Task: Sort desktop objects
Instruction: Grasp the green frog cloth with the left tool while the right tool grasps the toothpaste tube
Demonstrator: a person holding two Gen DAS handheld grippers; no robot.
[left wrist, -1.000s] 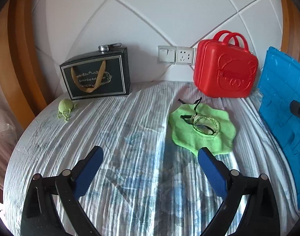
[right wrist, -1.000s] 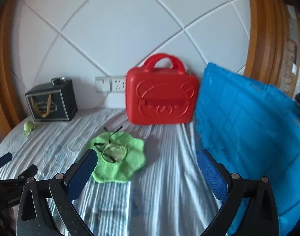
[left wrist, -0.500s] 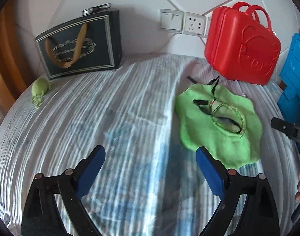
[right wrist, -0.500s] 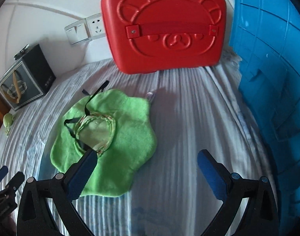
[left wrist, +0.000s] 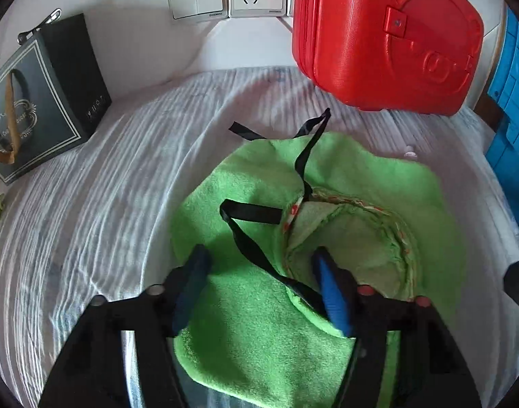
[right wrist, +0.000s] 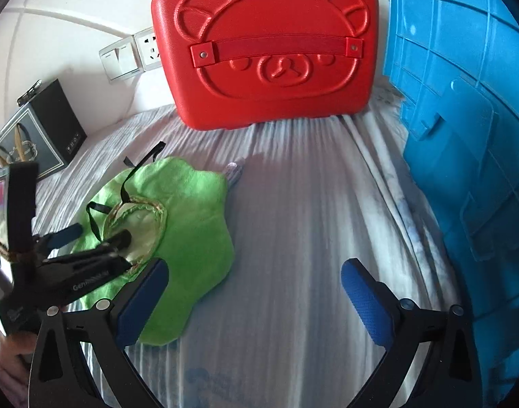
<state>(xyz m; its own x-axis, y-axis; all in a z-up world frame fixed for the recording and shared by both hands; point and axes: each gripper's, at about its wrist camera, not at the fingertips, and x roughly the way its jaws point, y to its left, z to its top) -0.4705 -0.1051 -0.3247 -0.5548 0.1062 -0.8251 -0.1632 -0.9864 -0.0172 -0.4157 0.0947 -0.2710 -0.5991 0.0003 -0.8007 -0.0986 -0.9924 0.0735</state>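
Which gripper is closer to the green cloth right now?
Left. The left gripper is down on the green cloth, open fingers straddling a black strap. The right gripper is open beside the cloth's edge.

Daylight is filling both views brightly, falling from about 11 o'clock. The glossy red plastic bear-embossed case (right wrist: 266,47) is catching soft glare along its ridges and casting a shadow onto the striped grey-white cloth-covered tabletop (right wrist: 310,221). The fuzzy green flower-shaped cloth (left wrist: 259,340) is lying half in shade under the left tool (left wrist: 259,272), whose blue pads are looking slightly blurred. Fisheye distortion is bending the blue ribbed plastic crate (right wrist: 463,136) at 3 o'clock, and black vignetting is rounding every corner.
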